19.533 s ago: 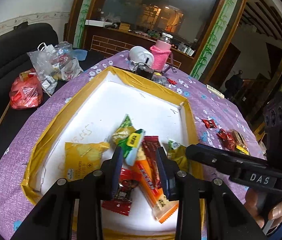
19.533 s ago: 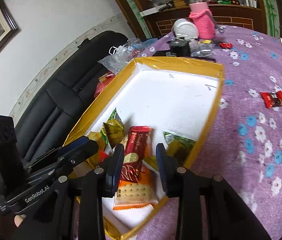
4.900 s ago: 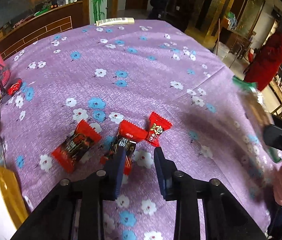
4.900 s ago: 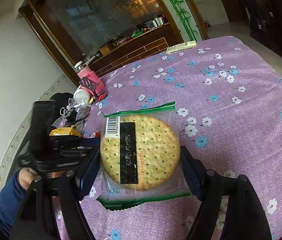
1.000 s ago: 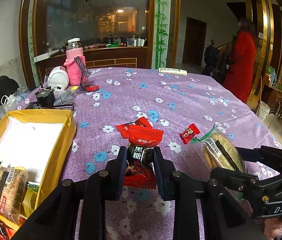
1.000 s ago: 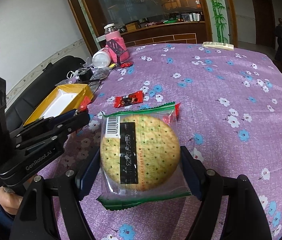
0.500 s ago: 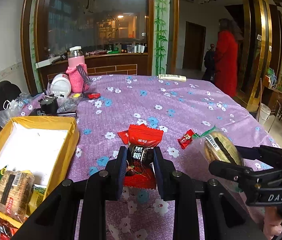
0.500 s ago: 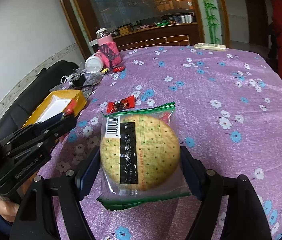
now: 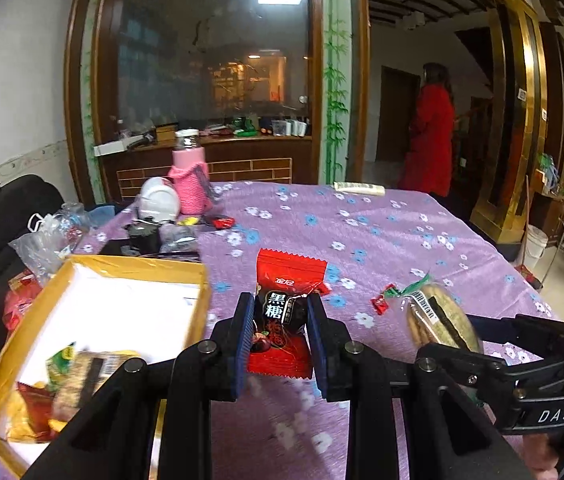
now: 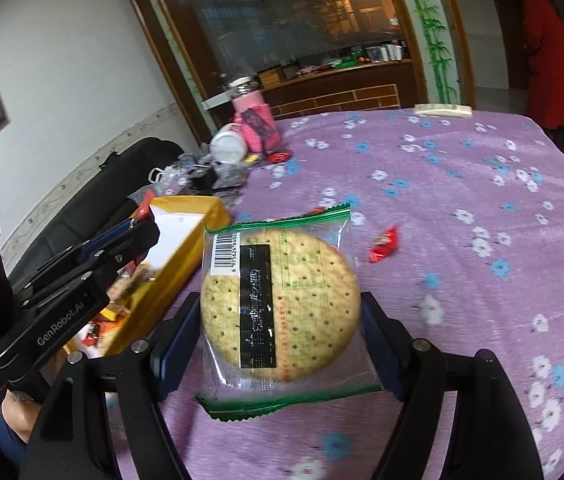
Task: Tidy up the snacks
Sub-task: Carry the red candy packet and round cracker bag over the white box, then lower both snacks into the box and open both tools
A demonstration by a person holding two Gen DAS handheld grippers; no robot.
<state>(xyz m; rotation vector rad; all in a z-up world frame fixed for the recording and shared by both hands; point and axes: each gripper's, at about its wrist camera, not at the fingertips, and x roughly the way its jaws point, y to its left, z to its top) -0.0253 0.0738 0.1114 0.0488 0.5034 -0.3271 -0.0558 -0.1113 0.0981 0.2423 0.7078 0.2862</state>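
Red candy packet point(image 9: 282, 320) printed 黑糖 sits clamped between the left gripper point(image 9: 280, 338) pads, lifted off the purple floral cloth point(image 9: 381, 240). Right gripper point(image 10: 280, 340) grips a clear, green-edged biscuit pack point(image 10: 280, 304), barcode 6 975624... partly readable. Yellow-rimmed box point(image 9: 202, 280) holding snacks lies left of both claws. Gripper bodies read "DAS" and "GenRobot.AI". Loose red candy point(image 10: 383, 244) lies ahead of the right claw.

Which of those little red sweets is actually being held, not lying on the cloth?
The red black-sugar candy, pinched between the left gripper's fingers. The small red candy lies loose on the purple tablecloth, and another red candy sits by the pink bottle.
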